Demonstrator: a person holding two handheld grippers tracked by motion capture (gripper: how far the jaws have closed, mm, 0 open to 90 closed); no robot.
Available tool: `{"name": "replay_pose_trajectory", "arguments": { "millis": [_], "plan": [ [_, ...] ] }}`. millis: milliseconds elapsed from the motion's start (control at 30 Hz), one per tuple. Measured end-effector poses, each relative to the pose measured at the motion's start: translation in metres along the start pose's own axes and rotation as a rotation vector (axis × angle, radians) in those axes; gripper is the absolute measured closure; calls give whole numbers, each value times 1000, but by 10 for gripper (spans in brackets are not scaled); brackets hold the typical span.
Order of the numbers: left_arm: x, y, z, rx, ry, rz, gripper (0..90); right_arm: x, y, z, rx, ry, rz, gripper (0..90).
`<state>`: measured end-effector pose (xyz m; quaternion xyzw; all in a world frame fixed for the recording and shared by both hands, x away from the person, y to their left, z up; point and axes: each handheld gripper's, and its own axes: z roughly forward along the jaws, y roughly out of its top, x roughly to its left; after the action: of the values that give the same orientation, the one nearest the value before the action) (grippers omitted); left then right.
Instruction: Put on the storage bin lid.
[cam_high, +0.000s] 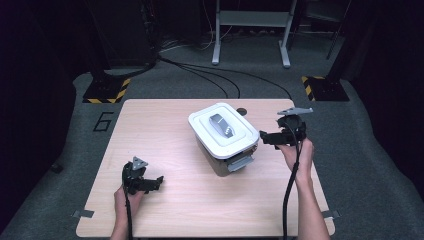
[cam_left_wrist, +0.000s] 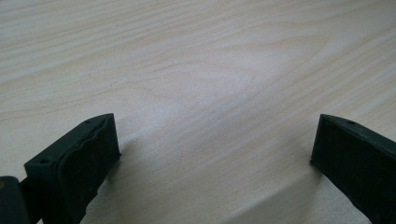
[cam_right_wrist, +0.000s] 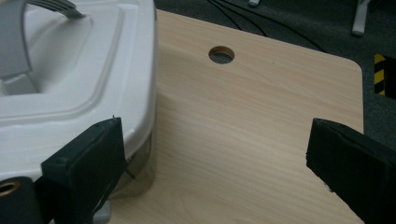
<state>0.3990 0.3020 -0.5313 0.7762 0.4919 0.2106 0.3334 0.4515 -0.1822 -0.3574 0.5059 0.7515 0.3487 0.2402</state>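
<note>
The white lidded box (cam_high: 224, 135) sits in the middle of the desk (cam_high: 165, 210), and the right gripper (cam_high: 266, 138) is just beside its right end, fingers wide apart and empty, while the left gripper (cam_high: 157, 181) waits farther away, fingers apart too.

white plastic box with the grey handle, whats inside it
The white plastic box has its white lid on, grey handle lying flat on top; the lid hides the contents.

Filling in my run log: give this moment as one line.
left gripper: open, nothing held | right gripper: open, beside white lidded box | box lid on | table
</note>
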Motion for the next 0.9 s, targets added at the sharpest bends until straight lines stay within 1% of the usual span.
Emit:
{"name": "replay_pose_trajectory", "arguments": {
  "millis": [200,400,467,533,633,700,767,900],
  "plan": [
    [0,0,0,-1,-1,-2,7,-16,-23,8,22,-25,39,38],
    [0,0,0,-1,-1,-2,7,-27,-50,20,61,-41,78,37],
    [0,0,0,-1,-1,-1,8,-29,-58,24,79,-36,96,37],
    [0,0,0,0,-1,0,7,-32,-69,31,91,-41,100,37],
    [0,0,0,1,-1,0,8,-33,-82,38,118,-42,126,37],
    [0,0,0,0,-1,0,7,-35,-92,44,129,-37,128,36],
    [0,0,0,0,-1,0,7,-36,-101,49,145,-39,146,36],
    [0,0,0,0,-1,-1,8,-37,-117,57,167,-50,141,35]
  ]
}}
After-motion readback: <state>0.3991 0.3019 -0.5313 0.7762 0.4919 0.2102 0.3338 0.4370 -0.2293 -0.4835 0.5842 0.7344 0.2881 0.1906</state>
